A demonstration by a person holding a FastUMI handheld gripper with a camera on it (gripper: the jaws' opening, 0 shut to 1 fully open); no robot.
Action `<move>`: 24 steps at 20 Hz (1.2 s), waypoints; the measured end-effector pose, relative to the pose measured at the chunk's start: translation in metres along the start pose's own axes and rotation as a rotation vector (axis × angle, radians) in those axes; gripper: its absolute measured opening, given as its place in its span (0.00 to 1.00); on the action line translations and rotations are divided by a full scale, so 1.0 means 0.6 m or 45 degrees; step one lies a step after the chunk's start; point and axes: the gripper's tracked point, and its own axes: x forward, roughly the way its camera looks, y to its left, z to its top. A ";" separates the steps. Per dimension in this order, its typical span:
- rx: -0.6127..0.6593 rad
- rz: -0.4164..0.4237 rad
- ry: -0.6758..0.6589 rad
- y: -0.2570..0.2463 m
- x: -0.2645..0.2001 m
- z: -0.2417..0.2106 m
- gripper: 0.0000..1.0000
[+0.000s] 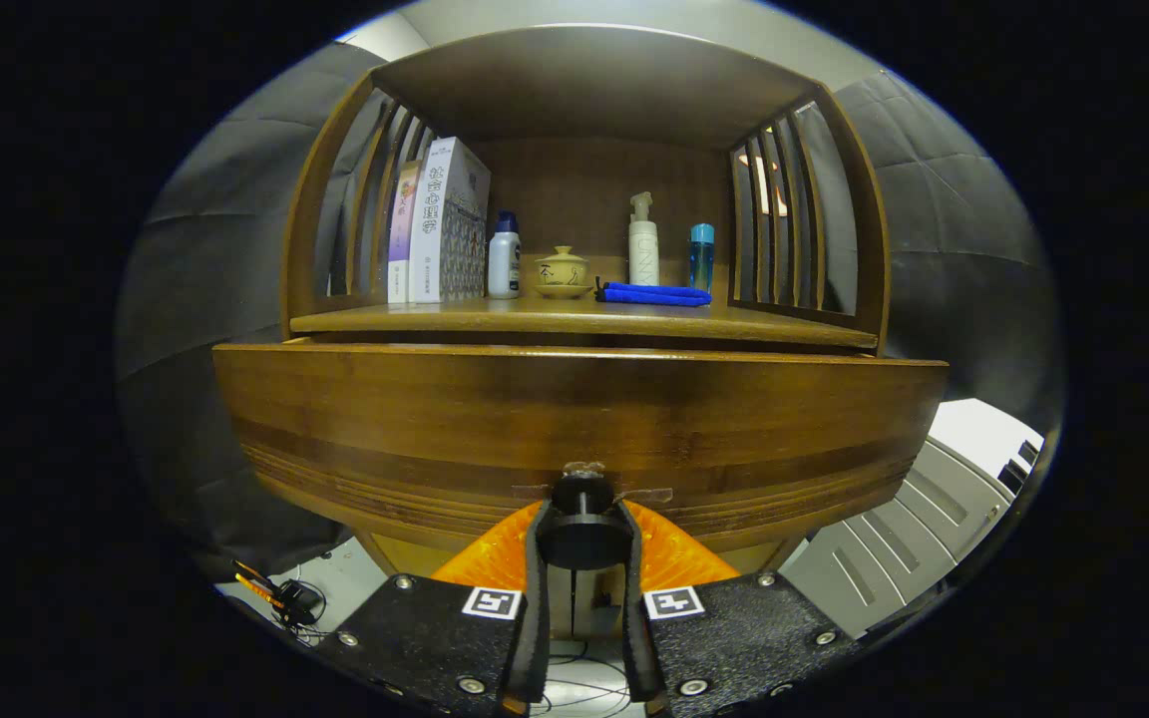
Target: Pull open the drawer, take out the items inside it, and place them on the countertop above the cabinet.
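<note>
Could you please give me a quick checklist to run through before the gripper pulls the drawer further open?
1. Grip on the drawer knob: the gripper has both fingers closed around it: ok.
2. Knob centred between the fingers: ok.
3. Drawer front already standing out ahead of the countertop edge: ok.
4. Items inside the drawer: hidden behind the drawer front: cannot tell.
5. Free spot on the countertop: bare wood in front of the blue cloth and lidded cup: ok.
6. Space behind the gripper for the pull: cannot tell.
</note>
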 end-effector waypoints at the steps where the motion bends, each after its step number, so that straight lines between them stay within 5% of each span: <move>1: 0.003 -0.006 0.005 -0.001 -0.011 -0.002 0.31; 24: 0.023 0.059 0.100 0.028 -0.197 -0.081 0.33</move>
